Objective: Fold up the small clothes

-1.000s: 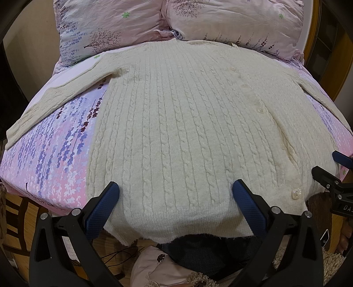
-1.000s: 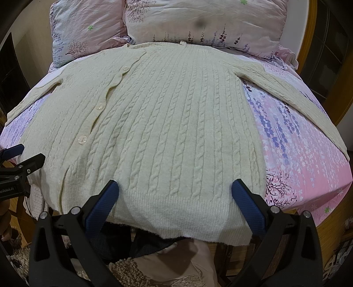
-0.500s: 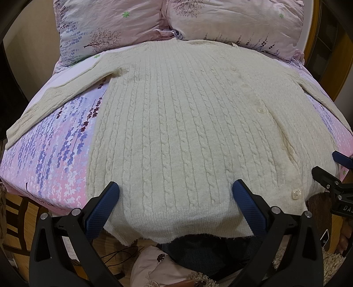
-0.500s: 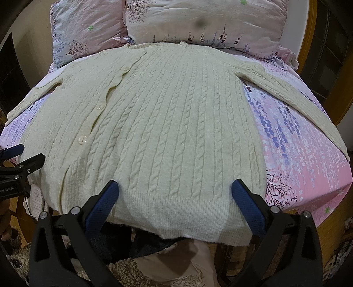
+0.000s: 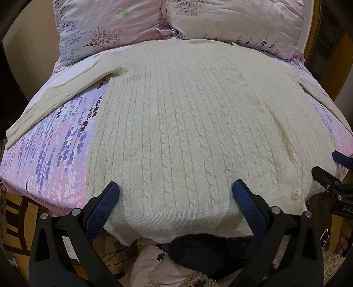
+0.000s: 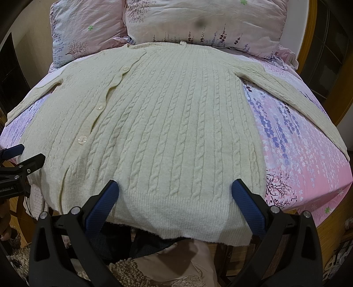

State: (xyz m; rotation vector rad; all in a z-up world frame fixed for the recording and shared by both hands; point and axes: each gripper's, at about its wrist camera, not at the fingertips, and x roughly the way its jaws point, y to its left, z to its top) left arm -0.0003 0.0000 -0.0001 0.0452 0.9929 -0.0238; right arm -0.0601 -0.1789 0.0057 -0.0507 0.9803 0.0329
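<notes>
Your left gripper [image 5: 175, 189] and right gripper [image 6: 174, 188] both hover over the cardigan's [image 5: 187, 123] hem, fingers spread wide, pinching nothing, sleeves stretched out.

Item count, both wrist views

One cream cable-knit cardigan [image 5: 187, 123] [image 6: 167, 123]; two floral pillows [image 5: 106, 28] [image 5: 238, 19]; one floral bedsheet [image 5: 50, 150]; two grippers: left gripper [image 5: 175, 196], right gripper [image 6: 174, 195].
</notes>
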